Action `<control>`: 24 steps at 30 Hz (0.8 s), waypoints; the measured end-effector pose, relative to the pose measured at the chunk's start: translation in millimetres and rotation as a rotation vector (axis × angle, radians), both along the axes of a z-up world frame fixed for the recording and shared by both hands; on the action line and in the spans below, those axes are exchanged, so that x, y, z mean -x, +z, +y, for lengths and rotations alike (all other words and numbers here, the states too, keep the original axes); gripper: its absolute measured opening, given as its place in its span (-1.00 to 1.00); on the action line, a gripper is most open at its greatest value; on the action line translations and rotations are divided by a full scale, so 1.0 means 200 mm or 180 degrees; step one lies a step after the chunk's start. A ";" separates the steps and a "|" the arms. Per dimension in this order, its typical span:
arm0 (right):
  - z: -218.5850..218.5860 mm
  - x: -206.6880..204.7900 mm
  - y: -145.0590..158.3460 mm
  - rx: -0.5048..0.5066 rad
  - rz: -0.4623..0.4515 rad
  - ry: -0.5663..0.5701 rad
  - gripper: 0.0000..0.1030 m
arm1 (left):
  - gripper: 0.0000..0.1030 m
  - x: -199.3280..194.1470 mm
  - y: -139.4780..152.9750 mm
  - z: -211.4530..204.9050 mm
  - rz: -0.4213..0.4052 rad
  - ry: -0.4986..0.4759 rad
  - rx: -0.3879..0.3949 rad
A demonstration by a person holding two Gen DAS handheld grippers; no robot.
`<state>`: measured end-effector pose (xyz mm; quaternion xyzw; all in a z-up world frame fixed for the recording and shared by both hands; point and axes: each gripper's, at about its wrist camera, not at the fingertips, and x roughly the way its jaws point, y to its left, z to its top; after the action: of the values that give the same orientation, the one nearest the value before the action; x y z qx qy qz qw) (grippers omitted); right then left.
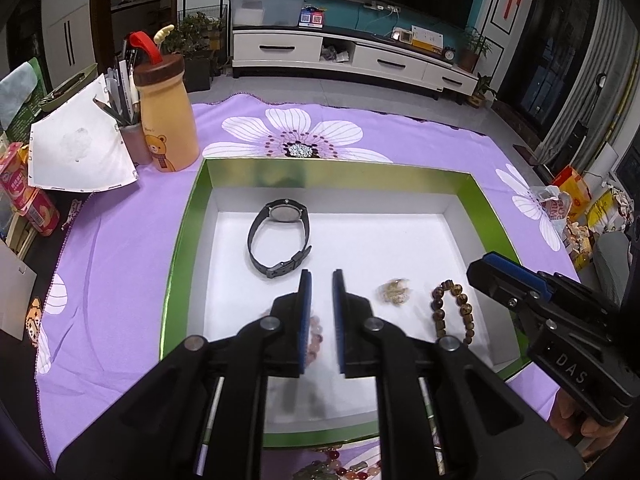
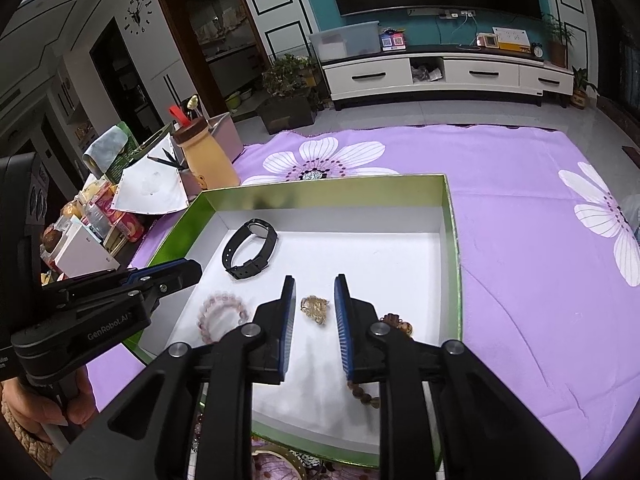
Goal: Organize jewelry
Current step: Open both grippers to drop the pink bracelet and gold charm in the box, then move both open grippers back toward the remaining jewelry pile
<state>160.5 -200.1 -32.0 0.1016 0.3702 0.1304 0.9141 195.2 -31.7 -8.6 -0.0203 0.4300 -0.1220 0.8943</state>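
Jewelry is seen laid out in a green-rimmed box (image 1: 182, 216) on a purple-clothed counter (image 1: 120, 240): black watch (image 1: 278, 240), pink bracelet (image 2: 220, 314), gold brooch (image 2: 315, 309), brown bead bracelet (image 1: 454, 308). Left hand-held gripper (image 1: 322, 280) and right hand-held gripper (image 2: 315, 280) are held above the box floor, fingers apart, nothing gripped

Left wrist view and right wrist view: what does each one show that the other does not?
Only the left wrist view shows the whole brown bead bracelet. Only the right wrist view shows the pink bead bracelet clearly, plus the wall clock. Both show the open green box, the black watch, the small gold piece and the bear bottle.
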 end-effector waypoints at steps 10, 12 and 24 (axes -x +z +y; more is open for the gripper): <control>-0.06 0.09 0.06 -0.0086 -0.0100 -0.0131 -0.24 | 0.00 0.06 0.07 0.02 -0.0123 0.0050 -0.0008; -0.08 0.12 0.07 -0.0091 -0.0120 -0.0155 -0.16 | 0.18 0.07 0.09 0.03 -0.0147 0.0064 0.0003; -0.13 0.29 0.15 -0.0085 -0.0205 -0.0304 0.22 | 0.77 0.19 0.18 0.09 -0.0207 0.0145 0.0062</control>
<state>101.9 -226.8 -1.2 0.1271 0.3335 0.0947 0.9293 156.2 -13.1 26.8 -0.0348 0.3990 -0.1063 0.9101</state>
